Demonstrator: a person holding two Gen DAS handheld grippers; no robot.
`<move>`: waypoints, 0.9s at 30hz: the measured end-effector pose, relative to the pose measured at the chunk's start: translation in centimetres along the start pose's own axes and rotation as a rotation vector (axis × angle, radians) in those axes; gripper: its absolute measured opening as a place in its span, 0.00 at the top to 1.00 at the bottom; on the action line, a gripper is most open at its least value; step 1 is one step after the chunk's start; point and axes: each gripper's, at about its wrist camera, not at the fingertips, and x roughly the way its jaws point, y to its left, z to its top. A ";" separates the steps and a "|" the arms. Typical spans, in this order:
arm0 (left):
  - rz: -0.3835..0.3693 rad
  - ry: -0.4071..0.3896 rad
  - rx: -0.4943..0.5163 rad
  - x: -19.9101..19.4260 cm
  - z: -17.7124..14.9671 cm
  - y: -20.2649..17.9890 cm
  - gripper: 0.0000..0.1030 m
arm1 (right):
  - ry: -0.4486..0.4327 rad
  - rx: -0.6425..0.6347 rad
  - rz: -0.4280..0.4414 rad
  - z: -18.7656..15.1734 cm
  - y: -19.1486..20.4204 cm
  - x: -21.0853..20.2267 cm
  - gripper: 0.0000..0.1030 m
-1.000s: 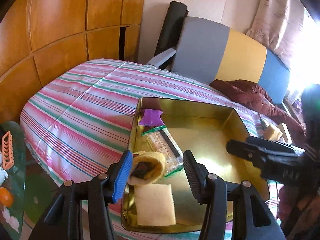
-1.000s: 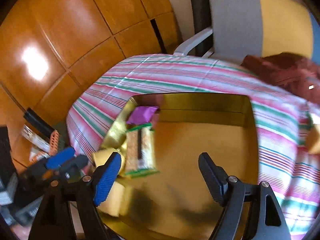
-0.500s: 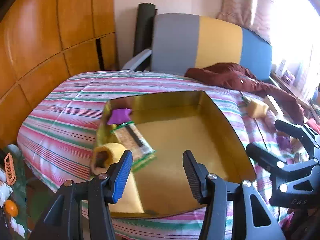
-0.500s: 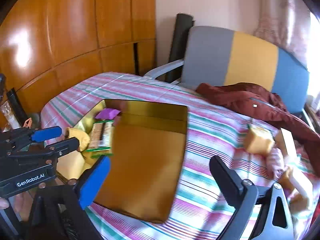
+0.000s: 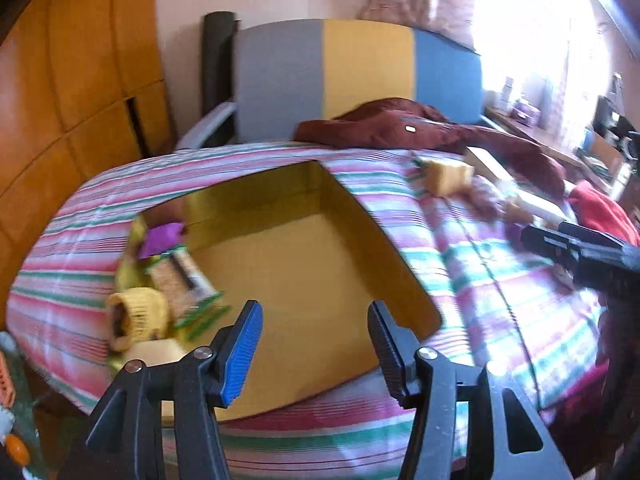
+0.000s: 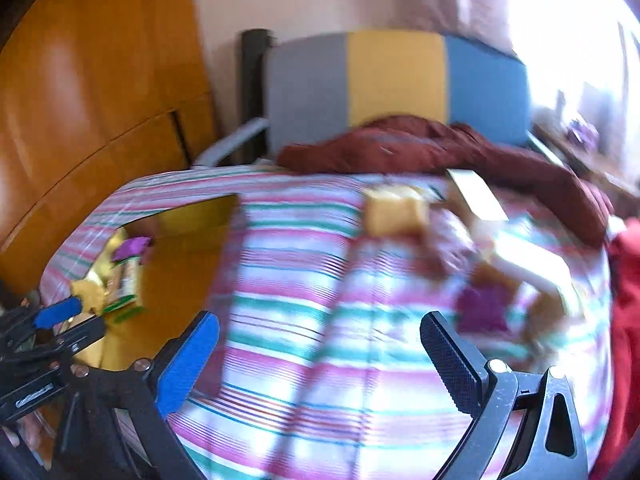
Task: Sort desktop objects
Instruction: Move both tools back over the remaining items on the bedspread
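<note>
Both grippers tilt downward over a table draped in a pink, green and white striped cloth [image 5: 480, 292]. The left gripper [image 5: 316, 344] hangs above the near edge of a shallow gold metal tray [image 5: 400, 264], its jaws opening with nothing between them; the blue pad and the black pad frame only bare tray floor. Along the tray's left side lie a purple wrapper [image 5: 162, 236], a clear packet of crackers with green edging [image 5: 182, 280], a yellow roll cake with a dark filling [image 5: 136, 314] and a pale yellow square sponge [image 5: 154, 352]. The right gripper [image 6: 320, 356] stands spread wide and empty, over the striped cloth to the right of the tray. Beyond it, blurred, sits a heap of loose things: a yellow sponge block [image 6: 394, 212], a purple wrapper [image 6: 482, 308] and a pale flat box [image 6: 474, 194]; the rest I cannot make out. A dark red garment [image 5: 420, 128] lies at the far edge, before a grey, yellow and blue chair back [image 5: 360, 76].
</note>
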 end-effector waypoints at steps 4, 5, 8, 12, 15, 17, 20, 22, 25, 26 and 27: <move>-0.081 0.041 0.055 0.9 -0.3 -2.2 0.41 | 0.055 0.126 -0.091 -0.9 -5.4 -1.1 0.01; -0.091 0.049 0.067 1.1 -0.4 -2.7 0.40 | 0.061 0.149 -0.119 -1.1 -6.6 -1.4 0.01; -0.127 0.066 0.093 1.4 -0.5 -4.0 0.37 | 0.051 0.267 -0.183 -1.8 -10.8 -3.2 0.01; -0.171 0.082 0.128 1.7 -0.3 -5.5 0.35 | 0.053 0.453 -0.213 -2.6 -16.3 -5.1 0.01; -0.196 0.098 0.162 2.1 0.2 -6.6 0.31 | 0.052 0.538 -0.235 -2.7 -18.8 -5.8 0.01; -0.219 0.100 0.160 2.1 0.7 -7.3 0.29 | 0.050 0.573 -0.246 -2.5 -19.9 -5.9 0.01; -0.240 0.116 0.178 2.2 1.2 -8.5 0.27 | 0.028 0.600 -0.229 -2.1 -20.7 -5.6 0.01; -0.264 0.141 0.212 2.6 1.3 -9.7 0.27 | 0.008 0.612 -0.225 -2.1 -21.1 -5.3 0.01; -0.286 0.158 0.228 3.0 1.3 -10.8 0.28 | -0.034 0.648 -0.194 -2.4 -21.8 -4.9 0.01; -0.298 0.168 0.227 3.3 1.5 -11.2 0.28 | -0.048 0.666 -0.193 -2.6 -22.2 -4.8 0.01; -0.301 0.174 0.222 3.5 1.6 -11.4 0.28 | -0.054 0.679 -0.196 -2.7 -22.5 -4.7 0.01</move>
